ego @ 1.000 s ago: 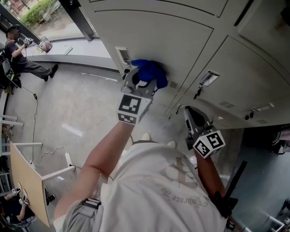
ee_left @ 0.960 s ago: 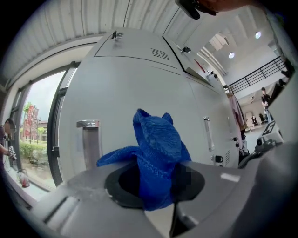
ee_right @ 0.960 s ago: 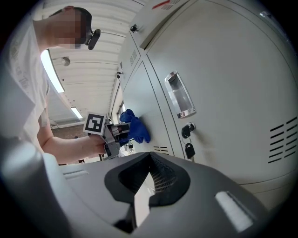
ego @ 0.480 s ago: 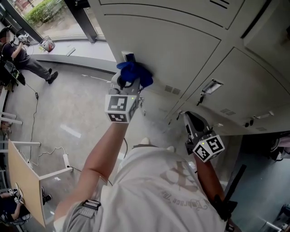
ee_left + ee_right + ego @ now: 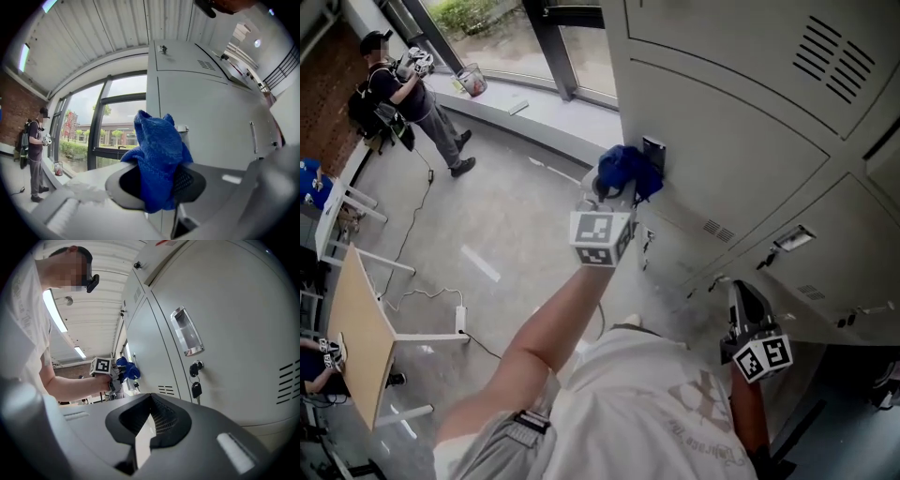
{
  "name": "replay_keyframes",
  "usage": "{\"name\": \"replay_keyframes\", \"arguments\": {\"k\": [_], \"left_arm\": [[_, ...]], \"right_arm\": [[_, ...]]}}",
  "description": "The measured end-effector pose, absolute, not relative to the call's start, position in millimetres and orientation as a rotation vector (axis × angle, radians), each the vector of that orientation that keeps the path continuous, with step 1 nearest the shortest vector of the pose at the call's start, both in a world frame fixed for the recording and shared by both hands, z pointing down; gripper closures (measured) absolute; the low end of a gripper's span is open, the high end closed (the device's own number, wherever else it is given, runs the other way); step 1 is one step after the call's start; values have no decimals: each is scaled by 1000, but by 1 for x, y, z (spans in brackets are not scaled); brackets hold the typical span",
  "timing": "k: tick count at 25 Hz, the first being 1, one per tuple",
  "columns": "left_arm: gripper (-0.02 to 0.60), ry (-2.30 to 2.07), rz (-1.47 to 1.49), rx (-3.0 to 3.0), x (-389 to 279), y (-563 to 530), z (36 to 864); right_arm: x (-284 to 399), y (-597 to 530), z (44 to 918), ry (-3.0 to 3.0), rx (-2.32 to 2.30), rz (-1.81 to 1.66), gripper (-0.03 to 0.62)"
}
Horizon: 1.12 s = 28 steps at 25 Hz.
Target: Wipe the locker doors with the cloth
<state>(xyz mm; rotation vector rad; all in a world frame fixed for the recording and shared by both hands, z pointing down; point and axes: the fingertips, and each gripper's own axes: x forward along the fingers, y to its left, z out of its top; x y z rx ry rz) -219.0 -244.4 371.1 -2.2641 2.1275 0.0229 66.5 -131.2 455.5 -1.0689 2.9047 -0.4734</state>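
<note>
The left gripper (image 5: 614, 192), its fingers clamped on the bunched blue knitted cloth (image 5: 626, 169), has swept leftward across the pale grey metal locker door (image 5: 750, 141). A second ago the cloth sat right of the door's small latch plate (image 5: 653, 150); now it presses just left of the plate. This stroke looks nearly spent. The right gripper (image 5: 741, 295) hangs well below the plate, fingers closed on nothing.

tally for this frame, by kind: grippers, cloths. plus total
Grippers: 2 (left gripper, right gripper)
Cloths: 1 (blue cloth, clamped in the left gripper)
Total: 3
</note>
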Motion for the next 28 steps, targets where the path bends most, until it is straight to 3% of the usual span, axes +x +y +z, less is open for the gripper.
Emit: {"name": "replay_keyframes", "arguments": {"k": [15,28], "left_arm": [[483,2156,-42,-2209,-207,-248,348],[471,1903,-71,-2440,-124,-237,344]], "right_arm": [[58,-139,456,2883,-1025,-501,586],[63,-139,456,2868,-1030,-500,588]]}}
